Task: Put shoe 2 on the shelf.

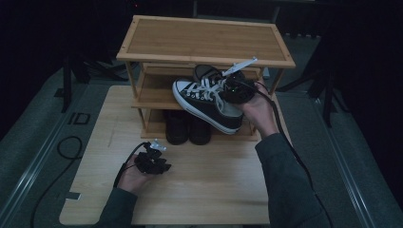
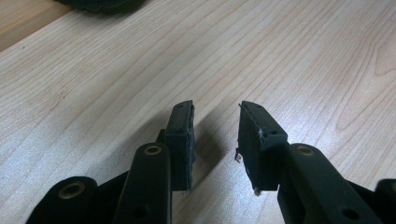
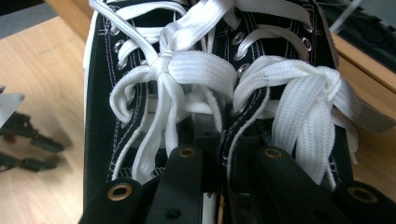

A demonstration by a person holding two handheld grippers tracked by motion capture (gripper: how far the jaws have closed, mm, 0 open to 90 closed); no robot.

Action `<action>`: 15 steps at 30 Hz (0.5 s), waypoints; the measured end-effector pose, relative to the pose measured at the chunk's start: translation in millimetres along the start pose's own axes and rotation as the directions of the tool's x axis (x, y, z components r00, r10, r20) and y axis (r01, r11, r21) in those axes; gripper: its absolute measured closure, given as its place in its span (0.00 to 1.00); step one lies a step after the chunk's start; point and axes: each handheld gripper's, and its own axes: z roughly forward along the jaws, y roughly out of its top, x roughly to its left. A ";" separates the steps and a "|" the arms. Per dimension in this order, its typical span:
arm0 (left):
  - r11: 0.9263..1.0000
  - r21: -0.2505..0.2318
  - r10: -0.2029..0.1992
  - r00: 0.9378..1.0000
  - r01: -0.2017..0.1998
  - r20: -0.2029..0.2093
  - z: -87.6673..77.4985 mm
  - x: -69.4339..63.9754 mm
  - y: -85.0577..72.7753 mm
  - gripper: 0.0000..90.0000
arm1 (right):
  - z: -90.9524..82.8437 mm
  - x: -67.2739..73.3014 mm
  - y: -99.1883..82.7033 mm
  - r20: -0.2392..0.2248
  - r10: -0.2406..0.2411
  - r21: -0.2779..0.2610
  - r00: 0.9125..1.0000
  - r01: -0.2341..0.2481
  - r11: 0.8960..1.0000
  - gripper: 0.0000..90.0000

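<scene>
From the high view, your right gripper [image 1: 236, 88] carries a black canvas sneaker [image 1: 206, 104] with white laces in the air in front of the middle shelf of the bamboo shoe rack [image 1: 204, 40], its white toe cap pointing left and slightly away from you; a second sneaker [image 1: 205, 72] sits on that shelf behind it, and a pair of dark shoes [image 1: 187, 127] stands on the bottom shelf. Your left gripper [image 1: 153, 159] rests low over the wooden table [image 1: 209, 190], near its front left, well apart from the rack. In the left gripper view, the jaws stand apart with nothing between them, just bare table [image 2: 303, 56] beneath, so that hand is free to help. In the right gripper view, your jaws are pinched together on the sneaker's [image 3: 154, 116] upper at the lacing, with the bows of the white laces [image 3: 196, 70] draped over and beside them. Judge the shoe as light but floppy: the canvas is soft and will fold under the pads, while the rubber sole and toe cap are stiff and grippy. Held by the lace edge alone, it will likely hang and swing, so keep your grip on the doubled canvas by the eyelets rather than on the laces, which can slide or come untied.
</scene>
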 end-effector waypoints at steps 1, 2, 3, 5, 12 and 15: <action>1.000 -0.003 -0.004 1.000 0.004 0.001 0.1 -0.1 -0.2 0.74 | 0.4 0.7 -0.1 0.013 0.009 -0.007 1.000 -0.009 1.000 0.95; 1.000 -0.004 -0.006 1.000 0.006 -0.001 0.3 -0.1 -0.3 0.74 | 0.9 2.0 -0.2 0.030 0.017 -0.014 0.999 -0.017 1.000 0.95; 1.000 -0.003 -0.006 1.000 0.006 0.000 0.4 -0.1 -0.4 0.74 | 1.7 3.5 -0.2 0.054 0.023 -0.017 0.998 -0.022 1.000 0.95; 1.000 -0.002 -0.005 1.000 0.005 0.001 0.7 -0.7 -0.4 0.74 | 4.7 6.3 -0.4 0.116 0.044 -0.032 0.992 -0.041 0.999 0.95; 1.000 0.008 0.006 1.000 -0.006 0.003 1.6 -1.8 0.2 0.74 | 4.7 5.4 -1.1 0.182 -0.020 0.014 0.983 0.018 1.000 0.72; 1.000 0.011 0.009 1.000 -0.009 0.004 3.1 -2.3 0.8 0.74 | -3.0 -2.6 -1.0 0.125 -0.088 0.034 0.988 0.085 0.996 0.66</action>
